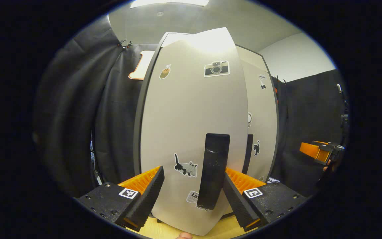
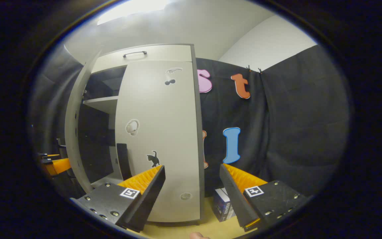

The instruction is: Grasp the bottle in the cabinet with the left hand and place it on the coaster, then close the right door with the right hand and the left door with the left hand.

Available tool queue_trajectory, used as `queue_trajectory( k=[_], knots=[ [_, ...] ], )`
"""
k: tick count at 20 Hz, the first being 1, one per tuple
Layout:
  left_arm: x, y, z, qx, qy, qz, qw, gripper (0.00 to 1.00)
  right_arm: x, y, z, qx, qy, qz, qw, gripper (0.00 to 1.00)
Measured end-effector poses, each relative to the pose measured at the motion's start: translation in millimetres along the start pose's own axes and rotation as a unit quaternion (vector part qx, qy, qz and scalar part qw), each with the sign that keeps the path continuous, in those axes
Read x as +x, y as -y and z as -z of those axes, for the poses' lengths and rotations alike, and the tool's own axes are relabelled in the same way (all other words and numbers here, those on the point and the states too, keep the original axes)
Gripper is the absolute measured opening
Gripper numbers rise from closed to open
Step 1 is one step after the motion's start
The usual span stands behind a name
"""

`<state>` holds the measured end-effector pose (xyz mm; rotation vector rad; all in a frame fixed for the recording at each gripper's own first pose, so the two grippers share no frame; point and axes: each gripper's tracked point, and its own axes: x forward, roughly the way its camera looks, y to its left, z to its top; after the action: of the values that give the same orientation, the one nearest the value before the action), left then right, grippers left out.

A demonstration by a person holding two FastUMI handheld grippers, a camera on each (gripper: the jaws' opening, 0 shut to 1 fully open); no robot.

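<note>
The cabinet's left door [image 1: 191,109], pale grey with stickers, stands close in front of me in the left gripper view, swung partly out. Its black vertical handle [image 1: 215,169] sits between the fingers of my open left gripper [image 1: 193,172], nearer the right-hand finger [image 1: 235,189]. In the right gripper view the right door [image 2: 159,132] lies flat against the cabinet front with its black handle [image 2: 123,161] at its left edge. The left door [image 2: 73,132] stands ajar there, showing a dark interior and a shelf [image 2: 99,103]. My right gripper [image 2: 192,186] is open, apart from the right door.
A small blue and white box [image 2: 222,202] stands on the wooden table [image 2: 177,229] right of the cabinet. My right gripper [image 1: 320,151] shows far right in the left gripper view, and my left gripper [image 2: 53,164] at the left edge of the right gripper view.
</note>
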<state>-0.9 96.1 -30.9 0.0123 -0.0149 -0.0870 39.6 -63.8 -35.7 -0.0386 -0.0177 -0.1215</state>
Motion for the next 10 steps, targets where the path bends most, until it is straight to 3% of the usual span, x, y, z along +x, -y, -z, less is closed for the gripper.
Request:
queue_trajectory(
  k=[5,10],
  knots=[
    [25.6,16.4,2.7,0.017,-0.003,0.014,1.000,0.99,-7.2,29.7,-2.3,-0.006,-0.002,0.025,1.000,0.99],
    [44.9,26.2,7.2,0.010,-0.009,0.019,1.000,1.00,-10.9,31.1,-2.4,-0.011,-0.006,0.021,1.000,0.99]
  ],
)
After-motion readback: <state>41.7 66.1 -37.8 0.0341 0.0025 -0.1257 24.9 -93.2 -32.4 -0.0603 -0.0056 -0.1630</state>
